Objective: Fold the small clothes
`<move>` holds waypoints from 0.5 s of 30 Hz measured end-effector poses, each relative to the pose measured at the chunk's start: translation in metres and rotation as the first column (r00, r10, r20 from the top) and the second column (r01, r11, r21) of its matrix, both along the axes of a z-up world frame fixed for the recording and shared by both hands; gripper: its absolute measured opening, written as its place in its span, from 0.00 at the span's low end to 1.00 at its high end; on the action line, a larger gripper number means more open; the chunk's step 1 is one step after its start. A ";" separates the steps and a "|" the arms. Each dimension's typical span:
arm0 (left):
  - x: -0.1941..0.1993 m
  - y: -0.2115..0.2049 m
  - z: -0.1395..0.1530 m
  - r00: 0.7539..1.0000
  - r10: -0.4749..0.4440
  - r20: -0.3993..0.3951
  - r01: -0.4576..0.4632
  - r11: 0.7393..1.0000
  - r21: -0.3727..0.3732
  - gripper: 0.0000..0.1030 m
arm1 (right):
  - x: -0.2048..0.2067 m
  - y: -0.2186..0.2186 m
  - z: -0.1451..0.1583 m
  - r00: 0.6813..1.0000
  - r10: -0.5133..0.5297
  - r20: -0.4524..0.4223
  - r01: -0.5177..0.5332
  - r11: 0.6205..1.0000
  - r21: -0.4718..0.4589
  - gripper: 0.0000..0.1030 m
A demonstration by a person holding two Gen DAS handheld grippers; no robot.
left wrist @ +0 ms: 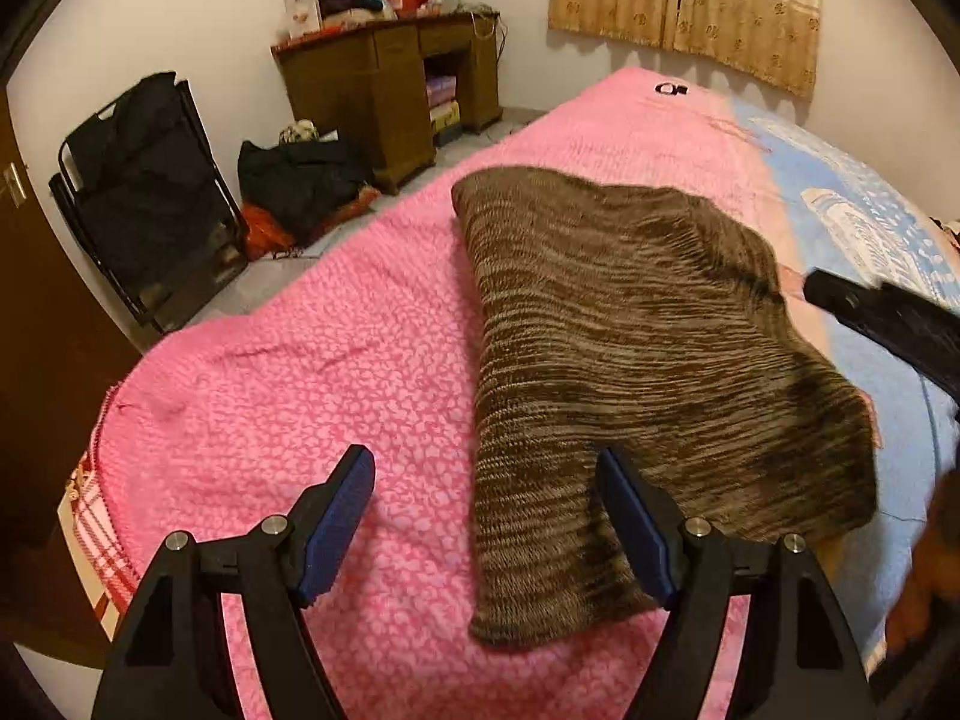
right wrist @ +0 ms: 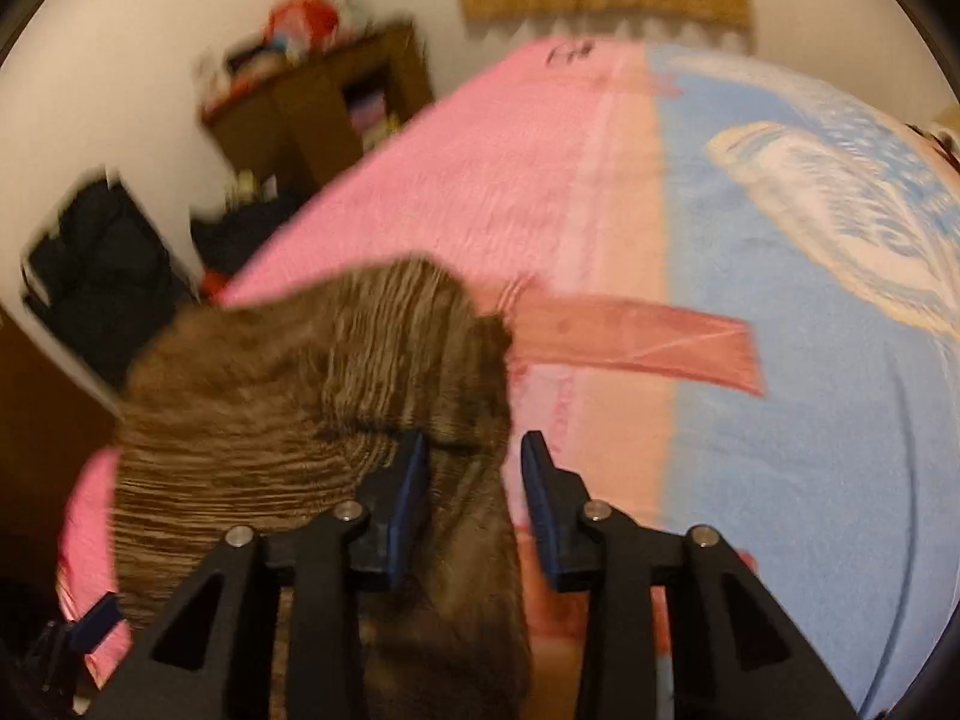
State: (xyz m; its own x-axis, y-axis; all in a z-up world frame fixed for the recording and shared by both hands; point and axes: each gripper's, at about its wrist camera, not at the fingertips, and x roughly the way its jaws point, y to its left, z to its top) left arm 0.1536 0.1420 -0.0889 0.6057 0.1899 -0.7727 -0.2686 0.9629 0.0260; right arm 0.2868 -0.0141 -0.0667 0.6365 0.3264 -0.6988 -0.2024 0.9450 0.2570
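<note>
1. My left gripper (left wrist: 483, 492) tilts down over the bed, jaws spread wide and empty; its right finger lies over the near edge of the brown-and-tan striped knit garment (left wrist: 630, 348).
2. My right gripper (right wrist: 474, 468) also angles down, jaws part open, the garment's edge lying loose between them, ungripped.
3. The garment lies folded on the pink textured bedspread (left wrist: 312, 396), beside a blue patterned blanket (right wrist: 780, 420).
4. Behind stand a brown wooden desk (left wrist: 390, 90) and beige curtains (left wrist: 690, 0).

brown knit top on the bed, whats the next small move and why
Probably close the right tool on the brown knit top: its edge lies between the open pads, not pinched. The left tool is also open over the near corner.
</note>
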 end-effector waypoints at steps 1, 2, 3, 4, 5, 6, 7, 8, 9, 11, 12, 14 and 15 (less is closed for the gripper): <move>-0.004 -0.001 0.003 1.000 -0.004 0.013 0.005 1.000 -0.004 0.75 | -0.014 -0.002 0.006 0.999 0.017 0.029 -0.017 1.000 0.015 0.38; -0.009 -0.002 0.005 1.000 -0.006 0.025 0.006 1.000 -0.005 0.75 | -0.031 -0.003 0.011 0.998 0.036 0.047 -0.037 0.999 0.023 0.45; -0.014 -0.004 0.008 1.000 -0.005 0.029 0.005 1.000 0.000 0.75 | -0.043 -0.003 0.014 0.997 0.044 0.057 -0.046 0.999 0.025 0.59; -0.019 -0.006 0.010 1.000 -0.004 0.023 0.004 1.000 0.003 0.75 | -0.058 -0.004 0.018 0.996 0.051 0.070 -0.053 0.998 0.030 0.65; -0.023 -0.007 0.012 1.000 -0.009 0.020 0.009 1.000 -0.001 0.75 | -0.068 -0.005 0.020 0.996 0.049 0.079 -0.052 0.998 0.029 0.77; -0.027 -0.008 0.013 1.000 -0.016 0.023 0.016 1.000 -0.007 0.75 | -0.076 -0.004 0.021 0.995 0.044 0.087 -0.047 0.999 0.024 0.81; -0.030 -0.009 0.015 0.999 -0.019 0.026 0.019 1.000 -0.010 0.75 | -0.083 -0.003 0.023 0.995 0.040 0.095 -0.041 0.999 0.017 0.81; -0.036 -0.010 0.017 0.999 -0.019 0.032 0.020 1.000 -0.012 0.75 | -0.091 -0.002 0.024 0.994 0.036 0.099 -0.037 0.999 0.009 0.81; -0.042 -0.011 0.020 0.999 -0.015 0.038 0.016 1.000 -0.013 0.75 | -0.097 -0.002 0.025 0.994 0.031 0.102 -0.031 1.000 0.000 0.81; -0.053 -0.012 0.026 0.998 -0.014 0.056 0.015 1.000 -0.016 0.75 | -0.104 -0.004 0.028 0.994 0.010 0.107 -0.009 1.000 -0.009 0.82; -0.055 -0.014 0.028 0.998 -0.012 0.063 0.013 1.000 -0.016 0.75 | -0.107 -0.005 0.031 0.994 0.003 0.113 -0.003 1.000 -0.004 0.83; -0.060 -0.013 0.034 0.997 -0.007 0.072 0.008 1.000 -0.010 0.75 | -0.119 -0.011 0.036 0.991 -0.016 0.131 0.015 1.000 0.013 0.84; -0.065 -0.014 0.038 0.997 -0.006 0.078 0.007 1.000 -0.006 0.75 | -0.124 -0.013 0.039 0.990 -0.025 0.140 0.023 1.000 0.017 0.85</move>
